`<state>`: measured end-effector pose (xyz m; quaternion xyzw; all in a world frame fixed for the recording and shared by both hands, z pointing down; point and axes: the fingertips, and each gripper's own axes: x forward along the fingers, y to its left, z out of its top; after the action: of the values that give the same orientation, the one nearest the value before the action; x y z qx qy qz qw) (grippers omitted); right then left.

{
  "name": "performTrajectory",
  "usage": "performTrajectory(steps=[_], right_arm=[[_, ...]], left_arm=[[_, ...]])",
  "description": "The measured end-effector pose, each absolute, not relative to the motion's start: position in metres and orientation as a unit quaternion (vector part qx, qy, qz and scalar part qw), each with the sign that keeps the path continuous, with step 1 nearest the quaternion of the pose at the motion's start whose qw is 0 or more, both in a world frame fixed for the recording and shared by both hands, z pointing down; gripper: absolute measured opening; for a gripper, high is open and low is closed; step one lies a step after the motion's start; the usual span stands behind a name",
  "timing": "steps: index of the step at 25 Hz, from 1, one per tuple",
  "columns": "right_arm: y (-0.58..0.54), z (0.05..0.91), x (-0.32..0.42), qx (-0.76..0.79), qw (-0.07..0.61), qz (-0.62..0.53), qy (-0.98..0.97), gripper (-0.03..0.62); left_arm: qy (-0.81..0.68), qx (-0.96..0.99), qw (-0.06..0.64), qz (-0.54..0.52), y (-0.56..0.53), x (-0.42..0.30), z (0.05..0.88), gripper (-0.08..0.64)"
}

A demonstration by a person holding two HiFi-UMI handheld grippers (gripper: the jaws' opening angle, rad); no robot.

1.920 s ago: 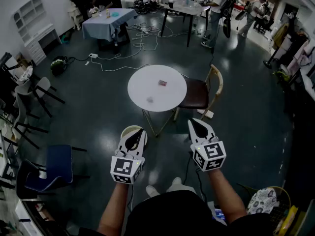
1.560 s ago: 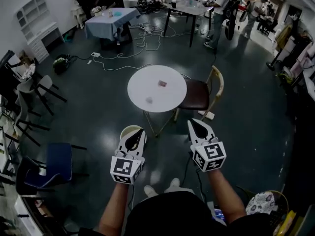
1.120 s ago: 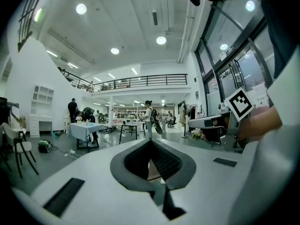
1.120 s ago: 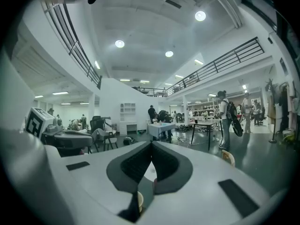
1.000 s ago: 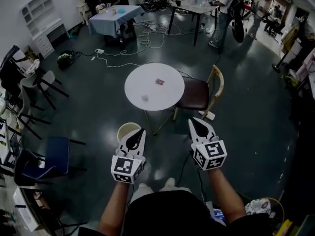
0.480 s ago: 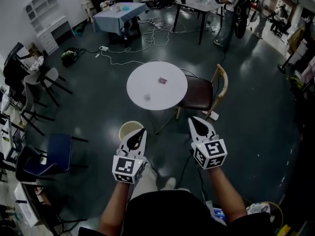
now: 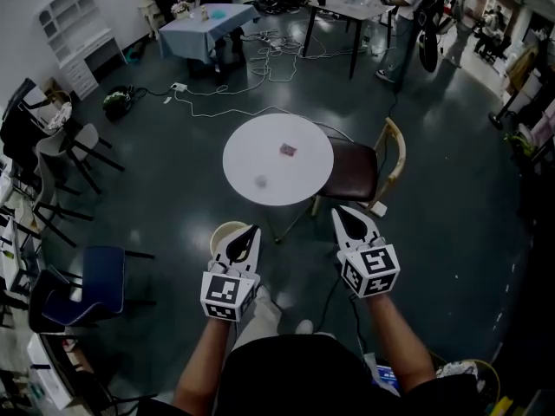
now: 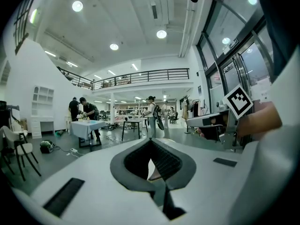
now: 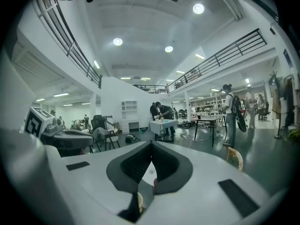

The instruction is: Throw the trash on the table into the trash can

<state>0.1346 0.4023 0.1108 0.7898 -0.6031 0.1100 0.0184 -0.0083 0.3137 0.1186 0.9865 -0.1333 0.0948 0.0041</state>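
A round white table (image 7: 299, 180) stands ahead on the dark floor. On it lie a small reddish wrapper (image 7: 286, 150) and a pale crumpled scrap (image 7: 260, 181). A cream round trash can (image 7: 224, 230) stands on the floor at the table's near left, partly hidden behind my left gripper (image 7: 253, 229). My right gripper (image 7: 338, 210) is held beside it at the same height. Both are short of the table and shut with nothing between the jaws, as the left gripper (image 8: 151, 139) and right gripper (image 9: 151, 143) show in their own views. The trash can (image 9: 139, 203) peeks below the right jaws.
A wooden chair with a brown seat (image 7: 364, 167) stands at the table's right. A blue chair (image 7: 100, 276) and dark chairs (image 7: 61, 159) stand at the left. Cables (image 7: 234, 85) run across the floor beyond. A cloth-covered table (image 7: 204, 26) and people are far back.
The person has stepped toward the round table, which sits slightly nearer and larger in the head view. Both grippers have stayed shut and side by side.
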Motion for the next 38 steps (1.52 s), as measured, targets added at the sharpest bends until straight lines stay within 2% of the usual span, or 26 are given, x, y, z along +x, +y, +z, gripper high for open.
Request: performTrajectory(steps=[18, 38], right_arm=[[0.275, 0.126, 0.176, 0.792, 0.026, 0.128, -0.597, 0.018], [0.165, 0.149, 0.167, 0.806, 0.065, 0.141, -0.572, 0.018]], left_arm=[[-0.116, 0.988, 0.022, 0.100, 0.190, 0.039, 0.130, 0.008], [-0.069, 0.992, 0.041, 0.102, 0.084, 0.040, 0.151, 0.008]])
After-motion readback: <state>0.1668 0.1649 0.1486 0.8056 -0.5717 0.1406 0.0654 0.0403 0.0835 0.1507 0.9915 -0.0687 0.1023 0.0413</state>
